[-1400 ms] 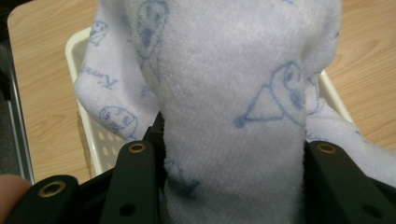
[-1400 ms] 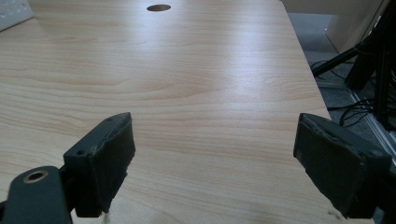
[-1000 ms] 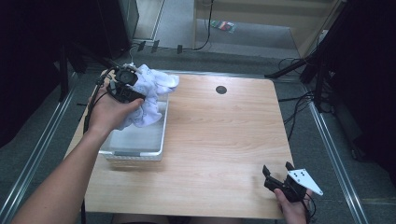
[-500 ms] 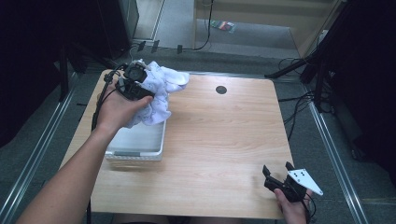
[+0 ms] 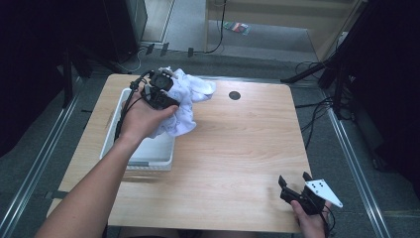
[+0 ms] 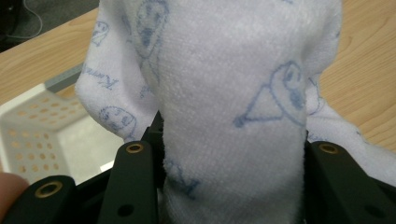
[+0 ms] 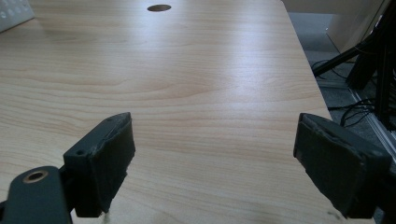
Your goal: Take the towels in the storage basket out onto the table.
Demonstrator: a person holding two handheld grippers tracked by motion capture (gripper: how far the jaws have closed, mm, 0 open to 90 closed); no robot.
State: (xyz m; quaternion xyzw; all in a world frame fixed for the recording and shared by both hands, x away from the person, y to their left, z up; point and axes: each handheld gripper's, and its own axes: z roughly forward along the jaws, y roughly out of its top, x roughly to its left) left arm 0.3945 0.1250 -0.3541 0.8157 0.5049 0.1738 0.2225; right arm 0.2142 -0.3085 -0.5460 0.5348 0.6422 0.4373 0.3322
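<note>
A white towel [image 5: 190, 101] with pale blue prints hangs bunched from my left gripper [image 5: 166, 96], which is shut on it above the right edge of a white perforated basket [image 5: 113, 134]. In the left gripper view the towel [image 6: 233, 93] fills the gap between the black jaws, and a basket corner [image 6: 42, 130] shows below at the left. My right gripper [image 5: 294, 179] rests low at the table's front right, open with nothing between its fingers. In the right gripper view my right gripper [image 7: 224, 154] has its jaws spread wide over bare wood.
The wooden table [image 5: 237, 148] has a round black cable hole [image 5: 235, 95] near its far edge. Metal rails run along both sides on the floor. Cables and dark stands lie beyond the right and far edges.
My left gripper has carried the towel rightward, from over the basket toward the table's middle. The right gripper has stayed put.
</note>
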